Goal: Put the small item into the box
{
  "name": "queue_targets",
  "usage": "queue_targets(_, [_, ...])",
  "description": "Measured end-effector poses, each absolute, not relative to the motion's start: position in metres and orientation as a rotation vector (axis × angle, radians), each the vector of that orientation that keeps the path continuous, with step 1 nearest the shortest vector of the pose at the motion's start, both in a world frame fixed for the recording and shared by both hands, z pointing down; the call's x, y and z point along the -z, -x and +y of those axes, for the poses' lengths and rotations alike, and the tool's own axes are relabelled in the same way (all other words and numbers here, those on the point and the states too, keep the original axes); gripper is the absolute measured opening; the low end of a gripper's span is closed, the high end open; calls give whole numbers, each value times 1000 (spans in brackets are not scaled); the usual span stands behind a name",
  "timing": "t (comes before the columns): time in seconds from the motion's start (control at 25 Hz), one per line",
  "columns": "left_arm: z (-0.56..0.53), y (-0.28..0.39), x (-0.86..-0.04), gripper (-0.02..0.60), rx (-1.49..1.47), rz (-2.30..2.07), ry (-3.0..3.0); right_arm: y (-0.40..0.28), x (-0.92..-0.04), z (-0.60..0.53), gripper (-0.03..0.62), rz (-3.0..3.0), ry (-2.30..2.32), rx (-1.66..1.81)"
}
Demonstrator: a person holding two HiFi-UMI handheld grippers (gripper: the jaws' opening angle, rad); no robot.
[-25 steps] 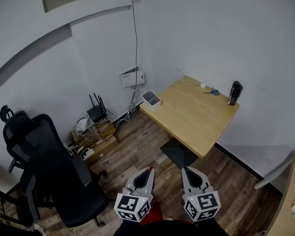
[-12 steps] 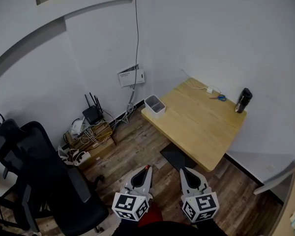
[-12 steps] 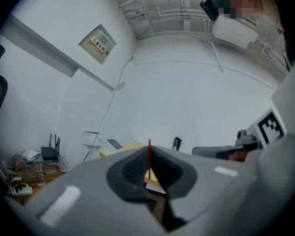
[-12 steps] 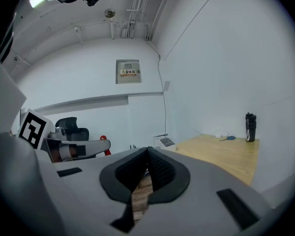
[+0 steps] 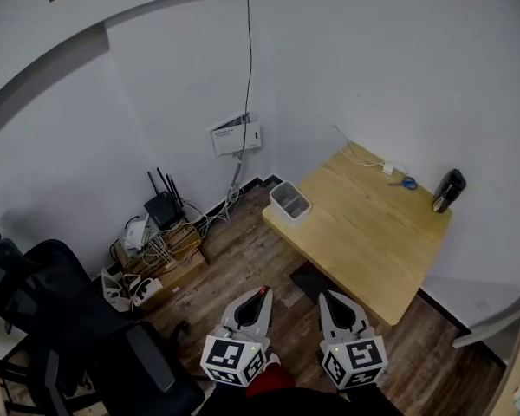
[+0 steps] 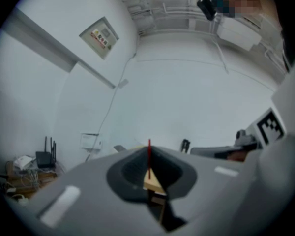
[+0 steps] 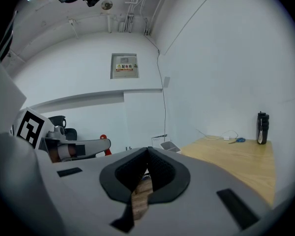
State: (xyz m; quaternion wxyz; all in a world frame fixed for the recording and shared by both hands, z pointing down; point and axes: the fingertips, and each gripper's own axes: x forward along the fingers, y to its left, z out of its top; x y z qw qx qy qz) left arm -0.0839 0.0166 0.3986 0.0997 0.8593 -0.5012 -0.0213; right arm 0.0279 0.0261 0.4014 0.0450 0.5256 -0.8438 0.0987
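Left tongs (image 5: 262,293) and right tongs (image 5: 326,295): 2 units, both closed and empty, at 6 o'clock. Desk (image 5: 364,232), 2 o'clock, carries 1 box (image 5: 289,200), 1 small blue item (image 5: 406,182), 1 bottle (image 5: 449,191).

head view: overhead, steeply down, distant | gripper views: low, level, forward | shared: table (image 5: 364,232)

Black office chair (image 5: 61,319) bottom left on wood floor (image 5: 234,258). Router (image 5: 163,208) with antennas against the wall, sitting on cardboard cartons (image 5: 169,263) in a cable tangle. White wall unit (image 5: 237,137) above them, thin cable (image 5: 248,59) running up from it. Wooden table (image 5: 364,232) in the corner, black bottle (image 5: 448,190) upright at its far edge.
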Motion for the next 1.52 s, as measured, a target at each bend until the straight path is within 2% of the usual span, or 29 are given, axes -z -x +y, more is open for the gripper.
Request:
queue_targets(0.72, [-49,152,-408,11,106,-1465,-2518,32,-406,-37,8,-2502,-1621,-252])
queue_targets(1.52, [-138,114,-410,11,52,-1452,-2537,-16,-405,-134,8,-2478,-1705,-280])
